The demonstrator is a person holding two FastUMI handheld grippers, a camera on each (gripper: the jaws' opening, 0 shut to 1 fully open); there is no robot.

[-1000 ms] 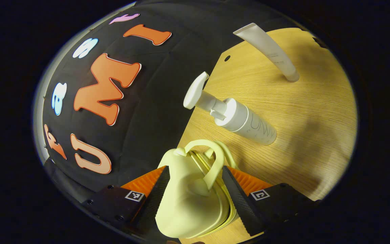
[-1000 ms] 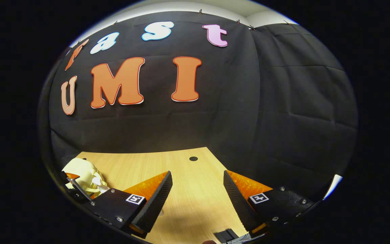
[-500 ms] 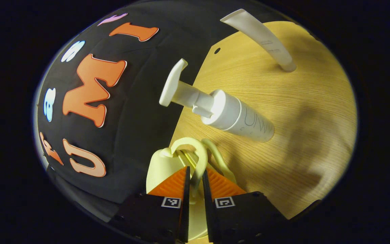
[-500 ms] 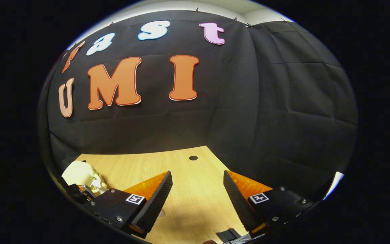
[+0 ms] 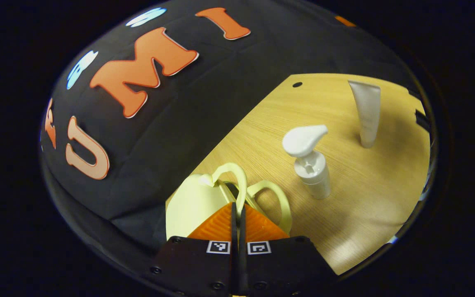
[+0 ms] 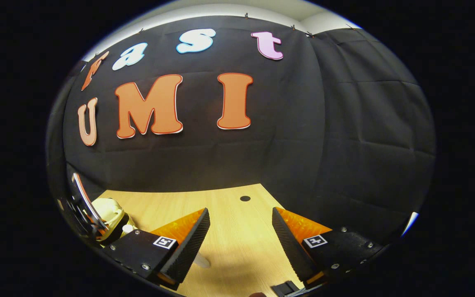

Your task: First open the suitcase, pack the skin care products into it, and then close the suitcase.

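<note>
at table's left edge, l claw (image 5: 238,210) clenched on suitcase (image 5: 192,204) handle (image 5: 237,181), r claw (image 6: 239,231) released

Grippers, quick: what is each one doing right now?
Left gripper: closed on the suitcase handle.
Right gripper: open, holding nothing.

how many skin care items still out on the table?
2. The pump bottle stands upright mid-table, right of the suitcase. The tube stands on its cap farther back, to the right. Others may lie outside these views.
</note>
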